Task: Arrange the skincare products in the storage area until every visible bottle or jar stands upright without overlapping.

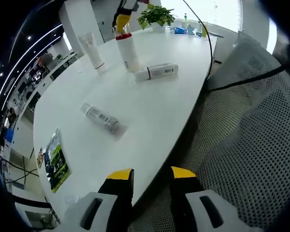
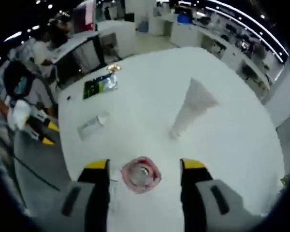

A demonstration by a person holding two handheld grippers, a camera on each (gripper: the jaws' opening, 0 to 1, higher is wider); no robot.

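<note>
On the table I see a lying bottle at centre, another lying bottle at one o'clock, a standing tube at eleven, an upright bottle between them.

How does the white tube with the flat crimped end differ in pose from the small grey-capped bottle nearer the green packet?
The white tube stands upright on its cap, crimped end up; the small bottle lies flat on its side. The tube is taller and tapers to a wide flat end; the bottle is shorter and cylindrical. The tube stands close to the red-capped bottle; the small bottle lies apart, nearer the green packet. Both rest on the white table, untouched by either gripper.
</note>
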